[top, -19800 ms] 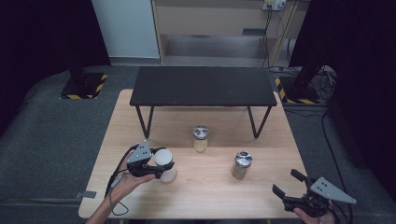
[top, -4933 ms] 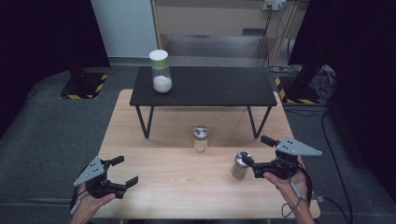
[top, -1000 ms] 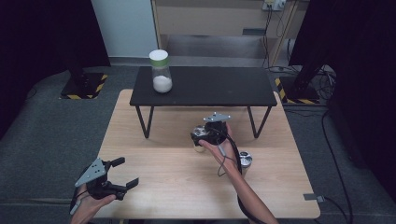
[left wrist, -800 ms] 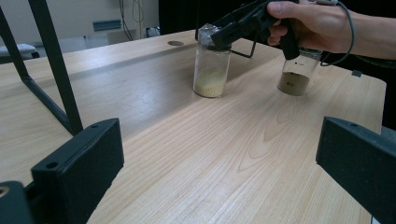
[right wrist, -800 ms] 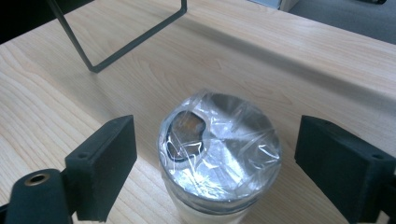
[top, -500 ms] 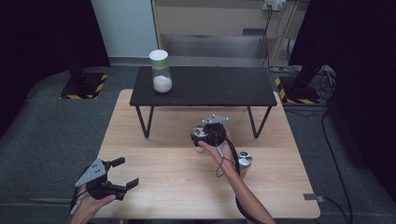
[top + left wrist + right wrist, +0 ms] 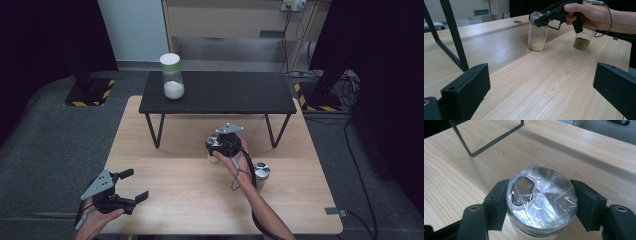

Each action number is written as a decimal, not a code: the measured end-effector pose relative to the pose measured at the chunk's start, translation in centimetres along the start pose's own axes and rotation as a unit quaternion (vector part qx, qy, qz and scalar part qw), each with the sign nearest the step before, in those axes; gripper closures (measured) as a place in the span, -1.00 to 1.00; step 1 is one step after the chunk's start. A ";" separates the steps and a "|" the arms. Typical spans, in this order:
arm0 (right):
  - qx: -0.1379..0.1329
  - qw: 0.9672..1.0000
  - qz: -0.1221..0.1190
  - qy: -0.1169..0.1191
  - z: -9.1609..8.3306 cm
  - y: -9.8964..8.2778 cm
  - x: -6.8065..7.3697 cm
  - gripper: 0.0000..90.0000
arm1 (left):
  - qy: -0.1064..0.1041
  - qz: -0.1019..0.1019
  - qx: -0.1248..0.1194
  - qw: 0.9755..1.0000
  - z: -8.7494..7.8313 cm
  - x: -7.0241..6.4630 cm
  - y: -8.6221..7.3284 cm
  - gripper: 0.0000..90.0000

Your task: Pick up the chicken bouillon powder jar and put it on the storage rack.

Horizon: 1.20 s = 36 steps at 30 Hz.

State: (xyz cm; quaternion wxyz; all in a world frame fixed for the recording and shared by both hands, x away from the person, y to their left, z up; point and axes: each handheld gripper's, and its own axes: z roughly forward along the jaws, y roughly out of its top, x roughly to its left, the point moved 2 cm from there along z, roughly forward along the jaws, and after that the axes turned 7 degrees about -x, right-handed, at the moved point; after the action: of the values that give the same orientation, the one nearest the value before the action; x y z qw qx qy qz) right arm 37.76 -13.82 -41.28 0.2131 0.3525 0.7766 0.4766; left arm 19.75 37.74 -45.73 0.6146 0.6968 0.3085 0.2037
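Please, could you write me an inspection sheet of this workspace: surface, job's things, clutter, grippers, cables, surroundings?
Surface: wooden table, bare wood; a black shelf stands on its far half.
Job's things: yellow-grain jar upright on the table, lid wrapped in film; brown-grain jar upright beside it; white-powder jar on the shelf.
Clutter: nothing seen.
Grippers: right gripper has just been closing, jaws now pressed on the yellow-grain jar's lid; left gripper open, holding nothing, near the table's front left corner.
Cables: one trails from the right gripper along the forearm; more lie on the floor at right.
Surroundings: grey floor, dark curtains, cabinet behind.
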 end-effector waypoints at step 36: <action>0.021 0.997 -0.046 0.054 -2.8 3.8 -0.4 -0.22 | -0.004 0.002 0.001 1.000 0.0 0.0 0.0 -1.00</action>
State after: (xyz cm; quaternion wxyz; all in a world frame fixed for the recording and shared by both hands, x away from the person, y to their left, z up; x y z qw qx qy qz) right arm 37.48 -14.67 -36.61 0.1851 0.2950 0.8123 0.4679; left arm 19.77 37.71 -45.69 0.6146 0.6991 0.3049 0.2013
